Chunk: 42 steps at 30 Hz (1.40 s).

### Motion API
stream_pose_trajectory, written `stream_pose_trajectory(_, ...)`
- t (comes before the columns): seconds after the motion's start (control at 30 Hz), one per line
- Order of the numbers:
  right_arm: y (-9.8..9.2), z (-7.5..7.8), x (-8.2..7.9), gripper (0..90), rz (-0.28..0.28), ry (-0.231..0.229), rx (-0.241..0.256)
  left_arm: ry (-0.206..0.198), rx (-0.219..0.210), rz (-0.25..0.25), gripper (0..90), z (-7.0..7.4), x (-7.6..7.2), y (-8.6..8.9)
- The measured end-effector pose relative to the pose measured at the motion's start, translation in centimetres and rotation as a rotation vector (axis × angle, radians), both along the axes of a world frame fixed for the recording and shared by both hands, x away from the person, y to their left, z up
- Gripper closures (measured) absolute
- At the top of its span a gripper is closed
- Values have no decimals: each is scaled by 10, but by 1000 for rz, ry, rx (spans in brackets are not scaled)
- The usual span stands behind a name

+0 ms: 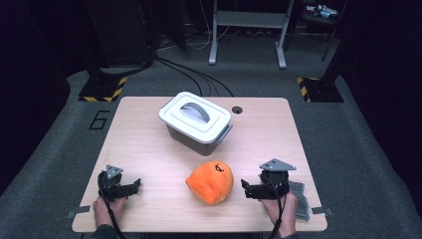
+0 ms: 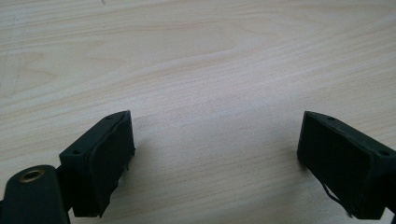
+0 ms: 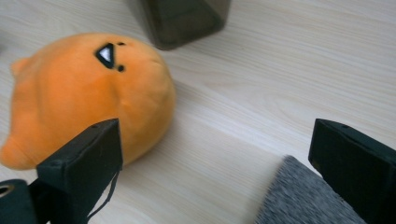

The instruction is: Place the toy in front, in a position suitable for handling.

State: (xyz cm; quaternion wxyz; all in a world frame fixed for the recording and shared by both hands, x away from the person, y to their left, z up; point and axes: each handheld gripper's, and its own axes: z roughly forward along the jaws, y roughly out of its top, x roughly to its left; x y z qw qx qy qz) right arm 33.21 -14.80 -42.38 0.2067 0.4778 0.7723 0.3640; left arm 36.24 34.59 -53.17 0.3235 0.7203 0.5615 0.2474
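Dark carpet and cable runs ring the pale wood-grain counter (image 1: 149, 149) I am working over. Near its front, between my two hands, lies the orange plush toy (image 1: 210, 182), a rounded soft lump with a small black-and-white triangular mark on top; its fuzzy nap shows close up in the right gripper view. My right tongs (image 1: 245, 189) sit just beside it, apart from it, jaws spread wide and holding nothing. Under them, at the counter's right edge, lies a grey knitted cloth (image 3: 303, 200). My left tongs (image 1: 135, 185) rest well apart from the toy at the front left, likewise wide open and empty over bare wood. Behind the toy stands the grey plastic storage box (image 1: 196, 124), hard-walled, with a white lid and curved handle that is on and closed. I judge nothing is started: the toy is ungrasped, the lid unlifted, so everything remains to do.
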Motion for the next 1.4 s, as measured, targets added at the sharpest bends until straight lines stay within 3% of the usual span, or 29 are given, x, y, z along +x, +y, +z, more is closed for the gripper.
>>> stream_pose_trajectory(0.2, -34, -4, -4, 0, -75, 25, -8, 0, 1, 0, 109, 0, 0, 0)
stream_pose_trajectory(0.43, -60, -10, -6, 0, -146, 54, -19, -1, 2, 0, 109, 0, 0, 0)
stream_pose_trajectory(0.6, -85, -25, -8, 0, -227, 97, -32, -2, 2, 1, 109, 0, 0, 0)
stream_pose_trajectory(0.87, -92, -50, -8, 78, -270, 152, -52, -3, 5, 1, 109, 0, 0, 0)
stream_pose_trajectory(1.0, -91, -61, -6, 153, -291, 169, -66, -3, 7, 1, 109, 0, 0, 0)
stream_pose_trajectory(1.13, -93, -74, -3, 281, -300, 217, -94, -3, 5, 1, 109, 0, 0, 0)
stream_pose_trajectory(1.4, -96, -81, -4, 411, -307, 222, -95, -9, 8, 4, 109, 0, 0, -1)
